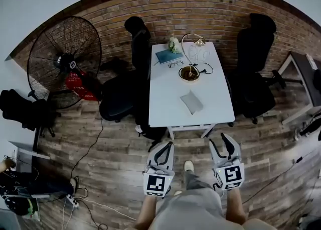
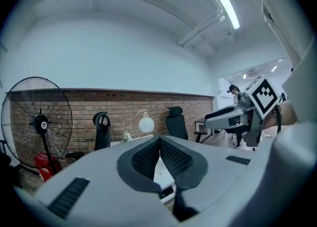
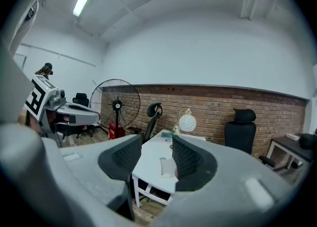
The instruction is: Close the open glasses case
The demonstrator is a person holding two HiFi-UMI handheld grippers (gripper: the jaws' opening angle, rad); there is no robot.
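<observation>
Wood-plank flooring [image 1: 115, 148] and a red-brown brick wall [image 1: 215, 8] bound the work area. A white rectangular table [image 1: 165, 108] stands with its far end at the wall, between a black office chair [image 1: 120, 101] on its left and a black high-backed office chair [image 1: 256, 73] on its right. A large black round floor fan [image 1: 62, 61] stands further left. The grey rectangular glasses case [image 1: 191, 102] lies flat on the near half of the table, roughly midway across, touching nothing else. Whether its lid is raised cannot be made out at this range. Behind the case sits a dark round bowl [image 1: 189, 74]. Beyond the bowl, a pair of dark-framed eyeglasses [image 1: 175, 64] lies beside a teal flat notebook [image 1: 165, 55]. A white globe lamp with a thin arc stand [image 1: 196, 49] occupies the far end. Both tools are held low over the floor, in front of the table's near edge and well apart from the case. The left gripper [image 1: 161, 149] has its ribbed black pads pressed together at the tips, with nothing between them, as the left gripper view shows. The right gripper [image 1: 220, 143] has its jaws spread. The right gripper view shows the gap holding nothing, and the table and the case appear through it in the distance.
</observation>
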